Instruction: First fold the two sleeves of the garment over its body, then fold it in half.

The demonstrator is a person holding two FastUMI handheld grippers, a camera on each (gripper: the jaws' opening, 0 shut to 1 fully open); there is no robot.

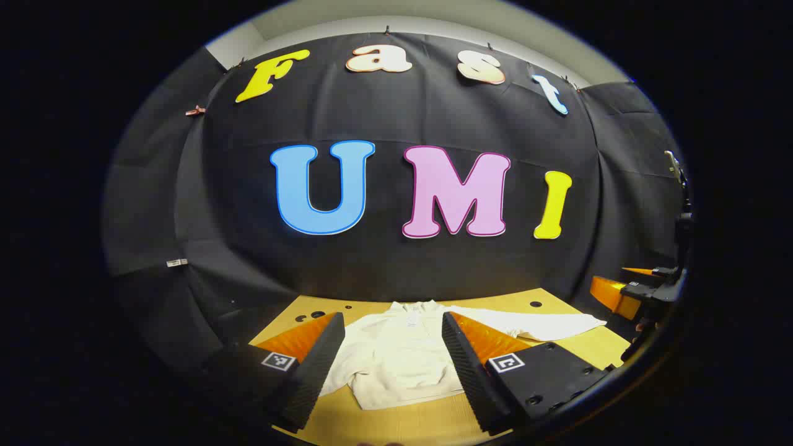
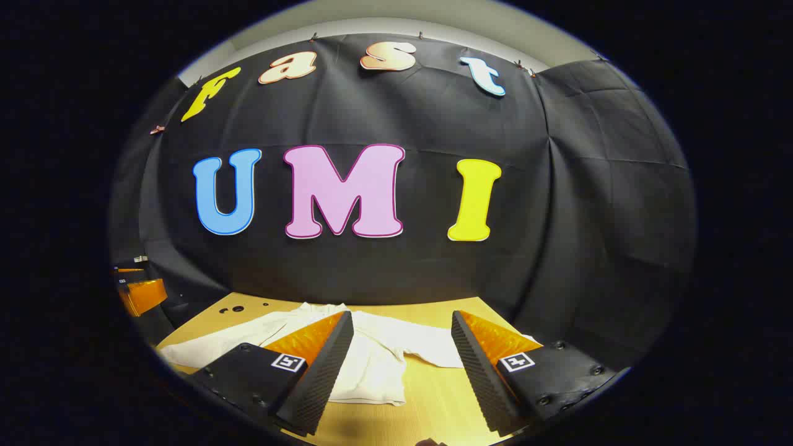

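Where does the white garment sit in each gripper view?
Left gripper view: garment lies low centre on the table, between the open left gripper fingers.
Right gripper view: garment lies low, left of centre.
Shared landmark: the collar at the far edge, toward the wall.

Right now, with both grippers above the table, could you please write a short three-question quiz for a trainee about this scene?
1. True or false: the left gripper is shut on the garment.
2. What does the garment lie on: A the table, B a chair, C the floor?
3. Fill in: the fingers of the right gripper stand ____.

Key: 1 false; 2 A; 3 open.
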